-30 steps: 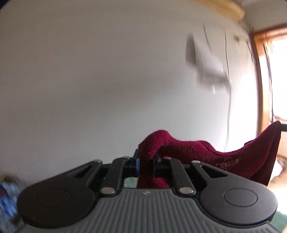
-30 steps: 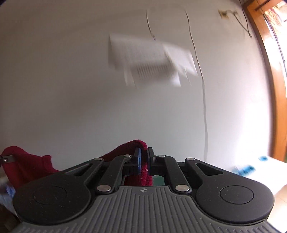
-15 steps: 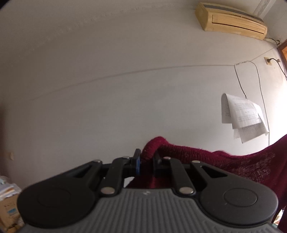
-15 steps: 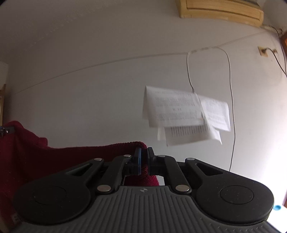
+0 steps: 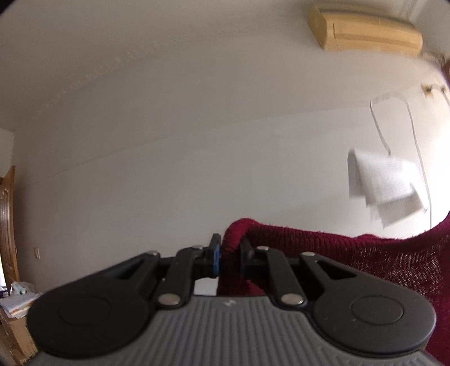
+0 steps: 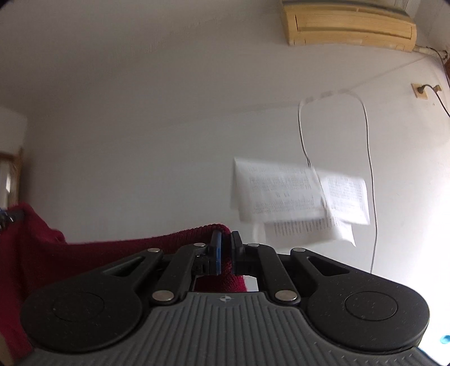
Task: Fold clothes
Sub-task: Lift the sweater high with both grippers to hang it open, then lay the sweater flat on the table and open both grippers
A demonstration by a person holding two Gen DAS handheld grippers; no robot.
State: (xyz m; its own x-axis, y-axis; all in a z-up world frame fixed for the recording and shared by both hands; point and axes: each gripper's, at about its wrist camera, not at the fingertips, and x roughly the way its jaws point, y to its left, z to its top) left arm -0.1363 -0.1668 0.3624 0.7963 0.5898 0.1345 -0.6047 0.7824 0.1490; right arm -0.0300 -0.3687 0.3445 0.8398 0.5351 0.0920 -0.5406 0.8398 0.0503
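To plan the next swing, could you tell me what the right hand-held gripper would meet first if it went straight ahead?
Beyond the red sweater pinched in the right hand-held gripper, the way looks free up to the white wall, just left of the hanging papers; depth is unclear.

The sweater [image 5: 365,250] hangs between the left claw [image 5: 230,250] and right claw [image 6: 225,247]. Behind it, papers [image 6: 295,197] hang on the wall [image 6: 140,140], below the air conditioner [image 6: 348,25].
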